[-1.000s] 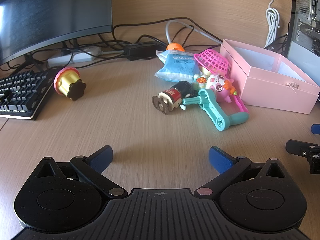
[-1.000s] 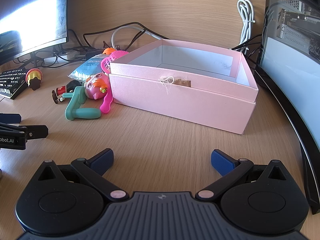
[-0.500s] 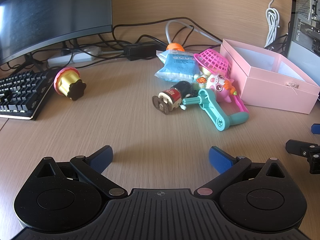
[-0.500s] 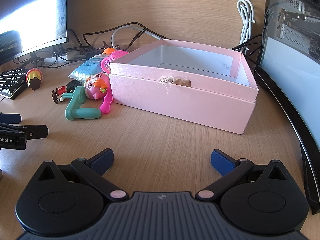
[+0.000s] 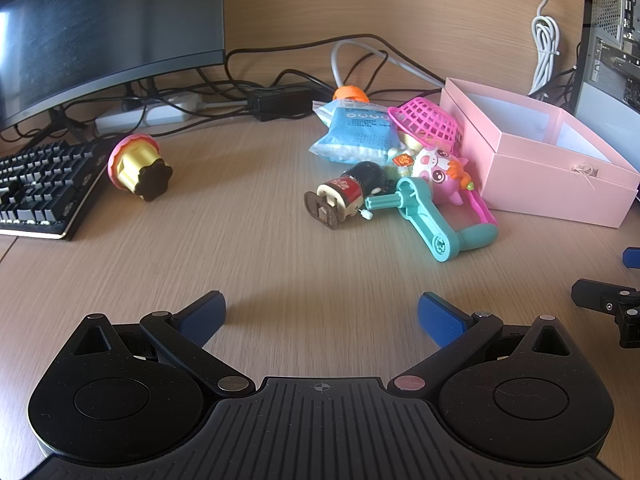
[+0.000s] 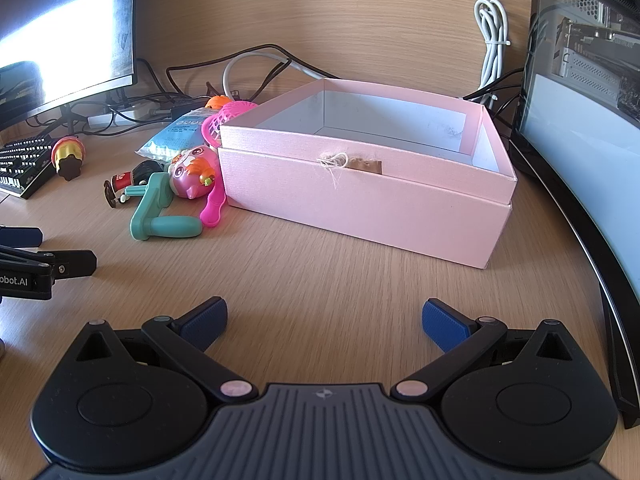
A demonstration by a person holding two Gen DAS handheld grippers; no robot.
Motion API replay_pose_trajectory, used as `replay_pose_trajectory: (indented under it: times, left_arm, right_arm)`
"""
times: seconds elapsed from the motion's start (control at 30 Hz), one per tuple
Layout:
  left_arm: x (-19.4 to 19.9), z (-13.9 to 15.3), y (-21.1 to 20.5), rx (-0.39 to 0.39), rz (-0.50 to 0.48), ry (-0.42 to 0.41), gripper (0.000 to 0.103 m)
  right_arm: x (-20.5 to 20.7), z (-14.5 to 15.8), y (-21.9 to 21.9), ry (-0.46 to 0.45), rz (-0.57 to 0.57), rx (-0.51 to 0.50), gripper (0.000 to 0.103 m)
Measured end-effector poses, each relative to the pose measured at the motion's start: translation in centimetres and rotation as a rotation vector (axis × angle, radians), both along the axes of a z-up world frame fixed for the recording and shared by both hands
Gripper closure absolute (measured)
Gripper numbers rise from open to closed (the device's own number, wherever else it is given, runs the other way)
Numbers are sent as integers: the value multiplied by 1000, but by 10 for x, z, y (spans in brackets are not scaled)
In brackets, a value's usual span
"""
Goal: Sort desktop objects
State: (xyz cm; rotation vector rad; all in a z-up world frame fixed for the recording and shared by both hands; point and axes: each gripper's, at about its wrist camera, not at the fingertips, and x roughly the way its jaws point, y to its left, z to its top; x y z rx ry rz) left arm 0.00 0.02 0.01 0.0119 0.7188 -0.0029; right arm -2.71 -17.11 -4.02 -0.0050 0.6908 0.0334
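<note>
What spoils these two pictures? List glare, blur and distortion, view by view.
Right wrist view: the monitor screen is blown out by white glare, and fisheye bends the PC case edge into a curve. Left wrist view: the same monitor reads dark, the desk grain looks slightly smeared, and the keyboard bows at the frame edge.

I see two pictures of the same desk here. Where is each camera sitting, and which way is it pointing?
Left wrist view: sits on the left gripper, low over the desk, facing the toy pile with the teal toy, the keyboard at left; its own open blue-tipped fingers show.
Right wrist view: sits on the right gripper, facing the pink box; its own open fingers show.
Shared: both see the box and toys, and each catches the other gripper at its edge.
</note>
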Motion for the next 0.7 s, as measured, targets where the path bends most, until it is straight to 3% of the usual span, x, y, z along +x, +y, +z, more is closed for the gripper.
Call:
replay_pose_trajectory:
  times: [0.23, 0.53, 0.7]
  left_arm:
    - [0, 0, 0, 1, -1, 2, 0]
    - [0, 4, 5, 7, -6, 15, 0]
    - [13, 32, 55, 112, 68, -105, 0]
  right_arm:
    - [0, 0, 0, 1, 0, 2, 0]
    - [3, 6, 1, 85, -26, 2, 0]
    - [7, 11, 0, 136, -18, -2, 0]
